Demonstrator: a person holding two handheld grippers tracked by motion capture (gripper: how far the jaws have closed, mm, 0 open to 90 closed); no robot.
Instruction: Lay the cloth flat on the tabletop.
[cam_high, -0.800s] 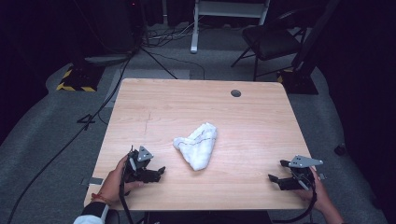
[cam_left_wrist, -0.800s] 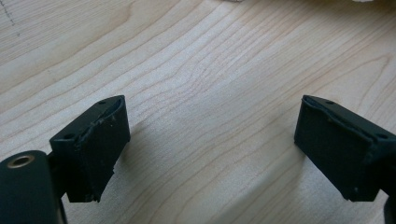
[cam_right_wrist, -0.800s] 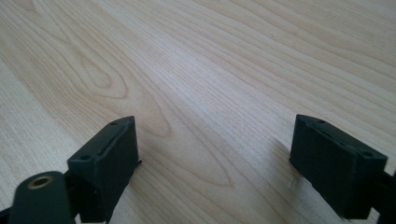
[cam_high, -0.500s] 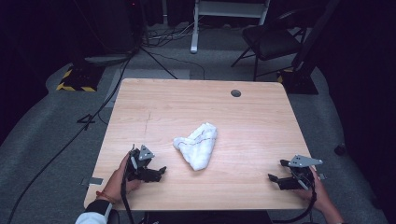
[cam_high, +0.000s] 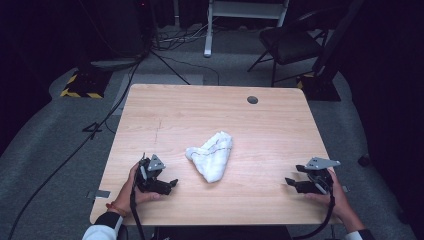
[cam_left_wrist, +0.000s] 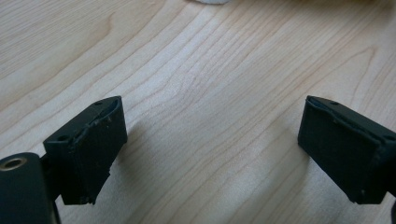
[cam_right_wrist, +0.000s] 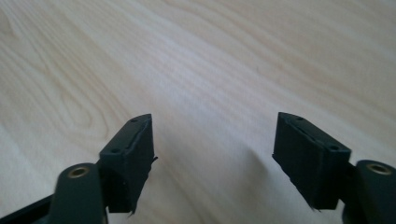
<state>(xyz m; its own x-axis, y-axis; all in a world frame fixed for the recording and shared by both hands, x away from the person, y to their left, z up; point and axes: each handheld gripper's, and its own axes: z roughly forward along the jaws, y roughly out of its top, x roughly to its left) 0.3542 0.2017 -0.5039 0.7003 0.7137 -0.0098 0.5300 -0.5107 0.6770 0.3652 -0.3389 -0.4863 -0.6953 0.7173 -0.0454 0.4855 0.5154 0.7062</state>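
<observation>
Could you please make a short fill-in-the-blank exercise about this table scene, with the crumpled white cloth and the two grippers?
1. The white cloth lies on the wooden table between the two ____.
2. The jaws of the left gripper stand ____, with nothing between them.
3. The right gripper is ____ from the cloth, not touching it.
4. Beyond the table's far edge stands a black ____.

Missing words: grippers; open; apart; chair

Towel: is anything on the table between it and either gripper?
Nothing visible. The towel lies crumpled mid-table. The left gripper sits to its lower left and the right gripper to its lower right, both with jaws open and empty. Bare wood of the table lies between each gripper and the towel.
</observation>
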